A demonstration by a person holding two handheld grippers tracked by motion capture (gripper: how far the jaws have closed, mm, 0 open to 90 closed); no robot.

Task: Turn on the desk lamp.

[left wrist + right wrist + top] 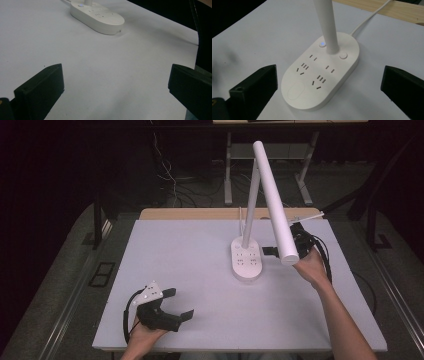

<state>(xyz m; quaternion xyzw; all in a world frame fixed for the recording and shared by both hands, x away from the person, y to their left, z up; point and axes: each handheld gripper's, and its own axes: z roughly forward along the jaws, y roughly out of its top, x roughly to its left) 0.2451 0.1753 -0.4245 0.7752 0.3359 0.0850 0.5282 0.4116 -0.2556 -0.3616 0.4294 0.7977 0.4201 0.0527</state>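
Both tools gape near the lamp base (319, 77).

dark lab, white-covered table (200, 285), loose floor cables (170, 180), bare desk frames (228, 175)

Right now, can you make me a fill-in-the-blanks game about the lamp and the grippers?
1. The white lamp stands on an oval base that has ____ in its top.
2. The jaws of the left gripper are ____.
3. A small ____ light glows on the button beside the pole.
4. The right gripper holds ____.

Missing words: sockets; open; blue; nothing
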